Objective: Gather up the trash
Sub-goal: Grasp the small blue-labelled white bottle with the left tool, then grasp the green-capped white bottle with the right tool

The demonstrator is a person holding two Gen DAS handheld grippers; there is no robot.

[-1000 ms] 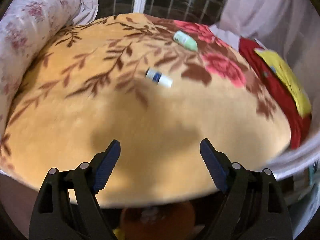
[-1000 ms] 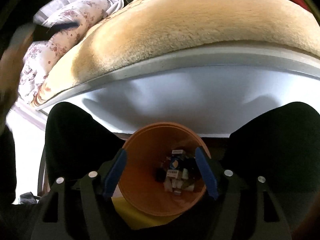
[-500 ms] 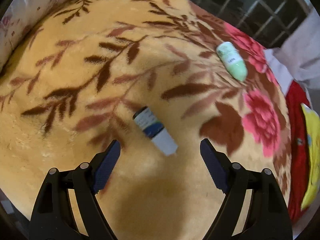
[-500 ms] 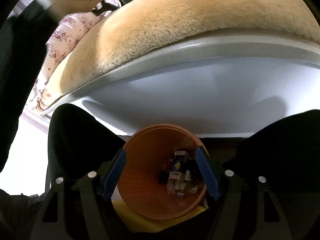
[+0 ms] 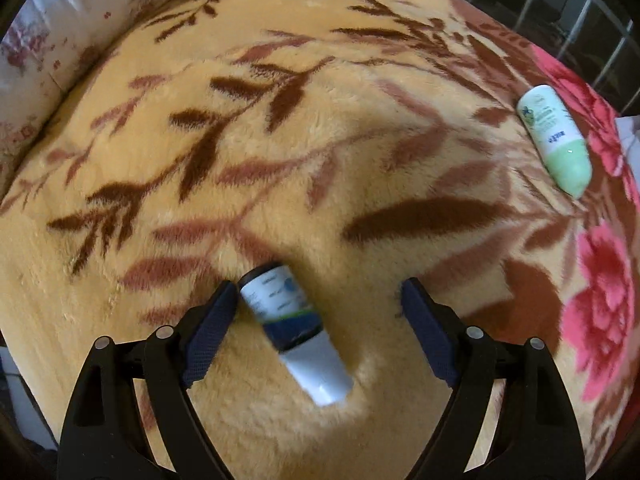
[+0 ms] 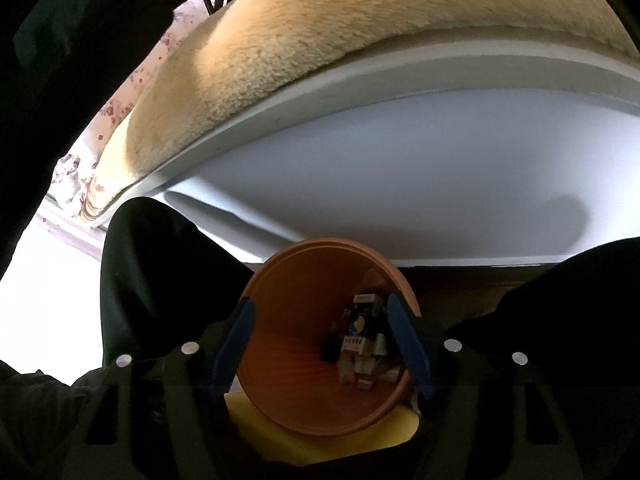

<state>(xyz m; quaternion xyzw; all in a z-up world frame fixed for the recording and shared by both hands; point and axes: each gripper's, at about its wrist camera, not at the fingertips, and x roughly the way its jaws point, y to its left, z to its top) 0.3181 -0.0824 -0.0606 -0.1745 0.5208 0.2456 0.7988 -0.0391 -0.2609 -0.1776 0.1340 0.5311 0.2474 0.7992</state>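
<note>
A white and blue bottle (image 5: 294, 328) lies on the orange floral blanket (image 5: 280, 120). My left gripper (image 5: 316, 312) is open around it, the left finger (image 5: 208, 336) close against the bottle, the right finger well apart. A white and green bottle (image 5: 556, 138) lies farther off at the right. In the right wrist view my right gripper (image 6: 322, 338) is open over the mouth of an orange bin (image 6: 296, 360) that holds several small cartons (image 6: 358, 336).
A flowered pillow (image 5: 52, 40) lies along the blanket's left side. Window bars (image 5: 592, 12) stand behind. The bed's white frame (image 6: 400, 160) and blanket edge rise above the bin. The person's dark-clad legs (image 6: 160, 272) flank the bin.
My left gripper has moved forward over the bed until the white and blue bottle lies between its fingers. The right gripper has stayed over the bin.
</note>
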